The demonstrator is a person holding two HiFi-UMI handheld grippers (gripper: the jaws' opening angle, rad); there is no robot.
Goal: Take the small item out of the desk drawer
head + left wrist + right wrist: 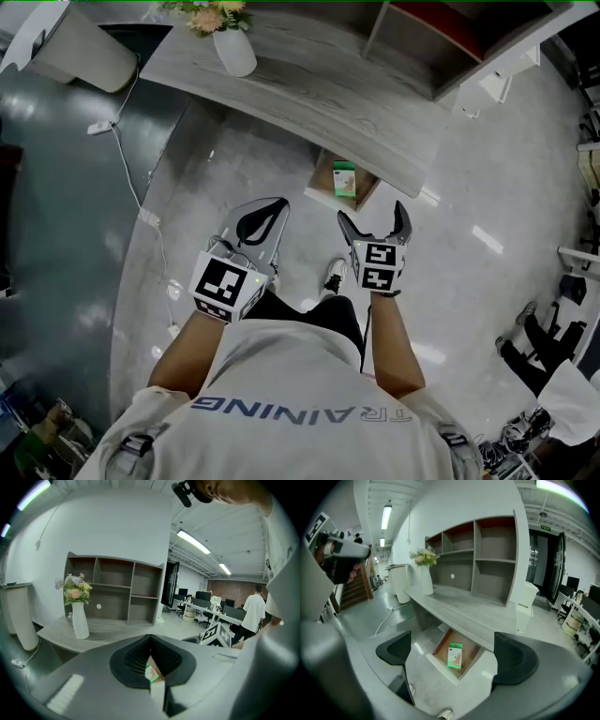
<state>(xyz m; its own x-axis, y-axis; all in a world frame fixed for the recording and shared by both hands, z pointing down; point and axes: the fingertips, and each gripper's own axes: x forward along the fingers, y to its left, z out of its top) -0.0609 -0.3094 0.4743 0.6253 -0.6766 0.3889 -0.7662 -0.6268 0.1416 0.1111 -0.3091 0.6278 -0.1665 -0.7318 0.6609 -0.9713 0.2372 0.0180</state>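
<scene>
Under the curved grey desk a wooden drawer stands pulled out. A small green-and-white box lies flat inside it. My right gripper hangs in the air short of the drawer, open wide and empty. In the right gripper view the box and the drawer show between the two dark pads, well below them. My left gripper is held to the left at the same height, its tips shut together with nothing in them. In the left gripper view the box peeks through the left gripper hollow.
A white vase with flowers stands on the desk's left part. An open shelf unit sits at the desk's far right. A white cable runs along the floor at left. The person's shoe is below the drawer.
</scene>
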